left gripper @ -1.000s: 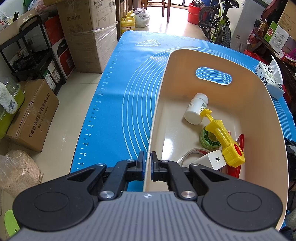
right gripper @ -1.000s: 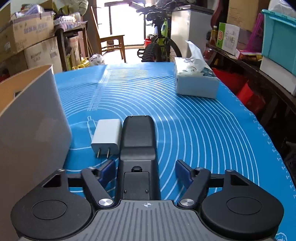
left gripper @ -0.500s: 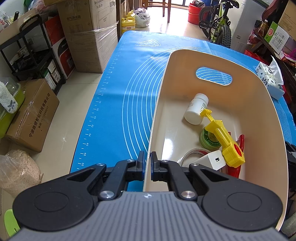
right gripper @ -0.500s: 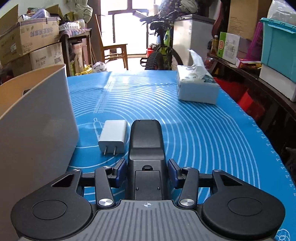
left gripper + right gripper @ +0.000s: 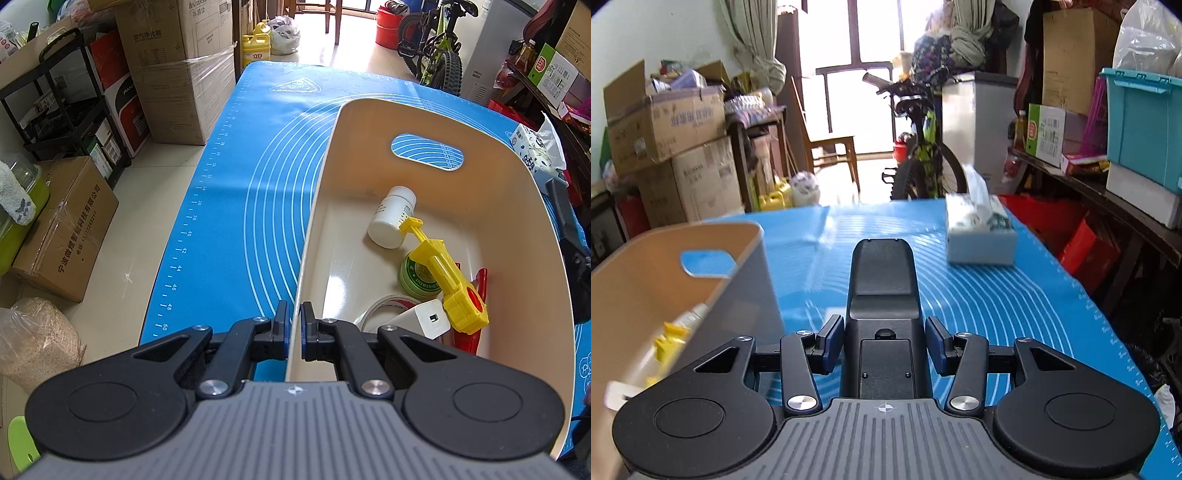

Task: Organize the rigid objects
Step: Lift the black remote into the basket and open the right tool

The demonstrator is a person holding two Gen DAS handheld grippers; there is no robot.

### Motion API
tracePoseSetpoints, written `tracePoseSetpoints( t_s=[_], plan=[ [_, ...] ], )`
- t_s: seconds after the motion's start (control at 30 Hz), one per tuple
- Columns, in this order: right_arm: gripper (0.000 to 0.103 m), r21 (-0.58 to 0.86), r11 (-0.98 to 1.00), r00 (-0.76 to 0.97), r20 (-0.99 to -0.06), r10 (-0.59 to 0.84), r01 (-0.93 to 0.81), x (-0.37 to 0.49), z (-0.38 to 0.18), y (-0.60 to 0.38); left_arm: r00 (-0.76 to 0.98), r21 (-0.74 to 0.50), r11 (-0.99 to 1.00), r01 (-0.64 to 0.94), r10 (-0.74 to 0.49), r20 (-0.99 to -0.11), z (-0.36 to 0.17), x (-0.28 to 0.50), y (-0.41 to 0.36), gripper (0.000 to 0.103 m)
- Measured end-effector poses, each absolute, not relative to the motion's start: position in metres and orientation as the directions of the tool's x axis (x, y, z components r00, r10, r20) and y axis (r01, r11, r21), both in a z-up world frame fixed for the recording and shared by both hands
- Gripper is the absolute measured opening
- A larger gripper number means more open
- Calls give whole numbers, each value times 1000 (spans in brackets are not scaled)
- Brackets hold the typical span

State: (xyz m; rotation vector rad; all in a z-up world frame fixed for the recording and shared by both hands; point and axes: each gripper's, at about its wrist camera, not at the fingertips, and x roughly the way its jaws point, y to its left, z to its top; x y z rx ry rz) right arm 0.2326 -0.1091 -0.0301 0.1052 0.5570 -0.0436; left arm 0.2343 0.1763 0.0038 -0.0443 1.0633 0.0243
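My left gripper (image 5: 293, 318) is shut on the near rim of a cream bin (image 5: 524, 192) that stands on the blue mat (image 5: 258, 155). Inside the bin lie a white bottle (image 5: 390, 218), a yellow plastic tool (image 5: 443, 273), a green tin (image 5: 415, 277), a white charger (image 5: 424, 319), a tape roll and a red item. My right gripper (image 5: 883, 341) is shut on a black device (image 5: 882, 280) and holds it raised above the mat, beside the bin (image 5: 665, 266). The black device also shows at the right edge of the left wrist view (image 5: 561, 214).
A tissue box (image 5: 979, 236) stands on the mat at the far right; it also shows in the left wrist view (image 5: 535, 155). Cardboard boxes (image 5: 177, 66), a black rack and a bicycle (image 5: 923, 155) stand around the table. The table's left edge drops to the floor.
My right gripper closed on the black device and lifted it off the mat; the white charger beside it is out of sight. The left gripper and bin have not moved.
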Motion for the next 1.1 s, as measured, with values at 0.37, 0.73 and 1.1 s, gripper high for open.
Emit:
tracePoseSetpoints(
  t_s=[0.37,0.73,1.1],
  plan=[
    [54,100,993,897,-431,99,-61,216,37,-80,486,-27,999,-43,-3,-874,4,234,177,7],
    [54,95,964,839,-476,262,-247,223,42,-18,487,-33,998,-45,-7,-873,5,234,178,7],
    [54,27,928,687,-665,294,-371,230,11,41,487,-32,998,-45,-6,-873,4,234,178,7]
  ],
)
